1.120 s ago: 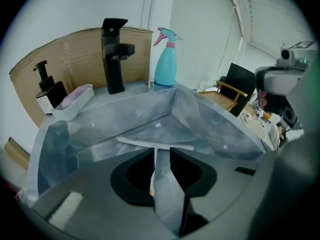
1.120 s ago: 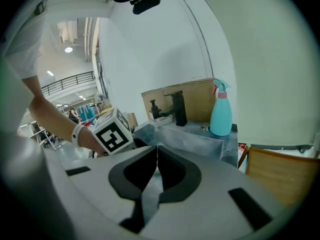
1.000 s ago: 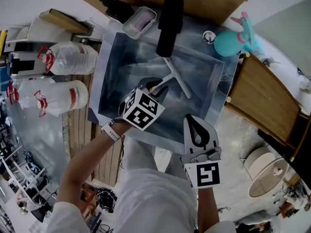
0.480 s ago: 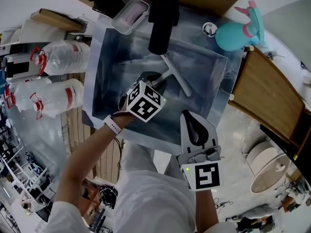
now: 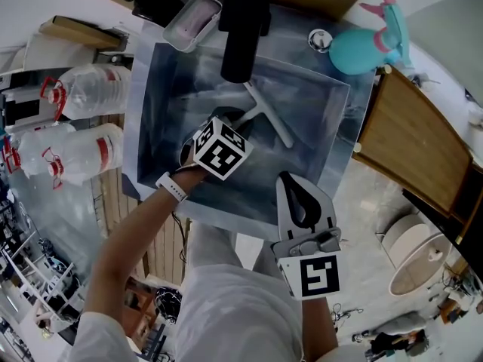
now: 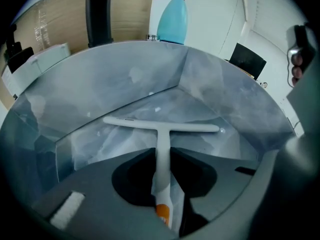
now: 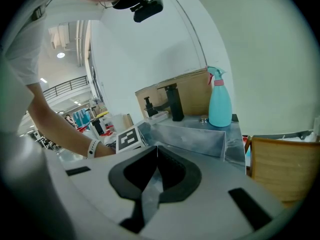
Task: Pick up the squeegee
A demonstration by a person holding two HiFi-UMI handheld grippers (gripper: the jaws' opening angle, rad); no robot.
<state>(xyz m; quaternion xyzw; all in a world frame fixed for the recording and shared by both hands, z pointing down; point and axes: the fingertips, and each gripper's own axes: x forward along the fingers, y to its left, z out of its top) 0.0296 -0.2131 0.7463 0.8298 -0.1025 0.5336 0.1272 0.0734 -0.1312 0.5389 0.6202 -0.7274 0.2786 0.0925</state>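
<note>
The squeegee [image 6: 162,130] lay mid-floor in the sink [image 6: 230,89], its handle running straight back between the left gripper's [image 6: 160,159] jaws, which pinched it, while the right gripper [image 7: 156,151], closed and empty, hung outside the near edge.

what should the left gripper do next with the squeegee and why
Probably lift straight up, slowly. The left gripper has its jaws shut on the handle of the squeegee, while the blade seems to lie on the floor of the sink. The grip looks made, so raising it, clear of the black faucet at the rim, is what remains.
</note>
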